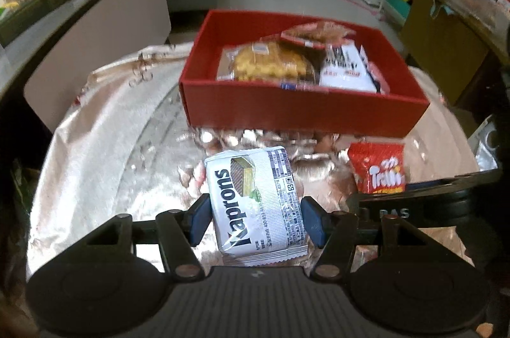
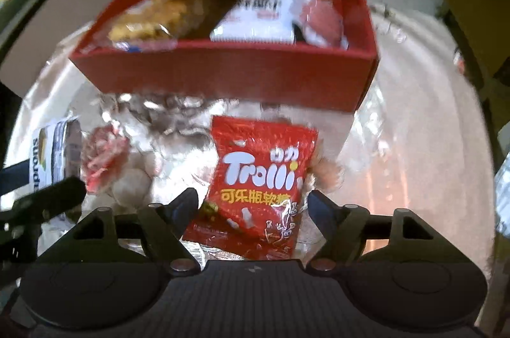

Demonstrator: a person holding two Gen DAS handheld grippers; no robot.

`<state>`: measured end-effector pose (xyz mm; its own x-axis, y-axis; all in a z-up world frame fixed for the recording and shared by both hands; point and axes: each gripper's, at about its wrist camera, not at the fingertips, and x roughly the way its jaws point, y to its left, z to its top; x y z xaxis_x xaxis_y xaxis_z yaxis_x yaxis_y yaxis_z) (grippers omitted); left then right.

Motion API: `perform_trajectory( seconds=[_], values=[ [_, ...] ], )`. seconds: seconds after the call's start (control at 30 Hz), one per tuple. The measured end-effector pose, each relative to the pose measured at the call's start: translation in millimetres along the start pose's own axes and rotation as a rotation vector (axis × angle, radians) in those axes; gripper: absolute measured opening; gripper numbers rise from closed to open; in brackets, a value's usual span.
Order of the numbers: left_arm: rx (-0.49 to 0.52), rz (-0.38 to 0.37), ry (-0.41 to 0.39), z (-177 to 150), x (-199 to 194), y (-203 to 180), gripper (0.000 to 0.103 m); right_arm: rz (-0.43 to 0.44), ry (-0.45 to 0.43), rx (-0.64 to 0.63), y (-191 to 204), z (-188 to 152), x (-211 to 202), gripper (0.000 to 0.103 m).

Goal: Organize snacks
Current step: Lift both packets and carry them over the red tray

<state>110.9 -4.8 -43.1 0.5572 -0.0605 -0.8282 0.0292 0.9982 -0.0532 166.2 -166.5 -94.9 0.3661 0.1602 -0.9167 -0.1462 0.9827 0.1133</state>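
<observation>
Currently straddling the wafer pack with the left gripper, cannot tell whether gripping. Right gripper released around the Trolli bag. Both lying before the red box. Could pinch only slick wrapper and slip, or snag the crinkled cover.

Wafer pack, Trolli bag flat before part-filled red box.

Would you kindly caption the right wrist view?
Right claw straddles the Trolli bag before the red box.
</observation>
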Motion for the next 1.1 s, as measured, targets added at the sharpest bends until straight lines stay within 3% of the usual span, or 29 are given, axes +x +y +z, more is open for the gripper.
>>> perform_trajectory(
  seconds=[0.1, 0.23, 0.53, 1.1],
  values=[
    [0.005, 0.001, 0.007, -2.0, 1.3, -0.2, 0.053, -0.058, 0.005, -0.117, 21.5, -3.8, 1.0, 0.074],
    [0.003, -0.012, -0.003, -0.6, -3.7, -0.3, 0.053, 0.028, 0.015, -0.106, 24.9, -5.1, -8.3, 0.065],
    [-0.023, -0.022, -0.068, 12.3, -19.8, 3.8, 0.053, 0.101, -0.132, -0.041, 8.7, -1.3, -59.4, 0.064],
    [-0.086, -0.083, -0.167, 45.6, -41.8, 1.4, 0.053, 0.234, -0.306, 0.077, -19.2, 19.2, -108.4, 0.064]
  ],
)
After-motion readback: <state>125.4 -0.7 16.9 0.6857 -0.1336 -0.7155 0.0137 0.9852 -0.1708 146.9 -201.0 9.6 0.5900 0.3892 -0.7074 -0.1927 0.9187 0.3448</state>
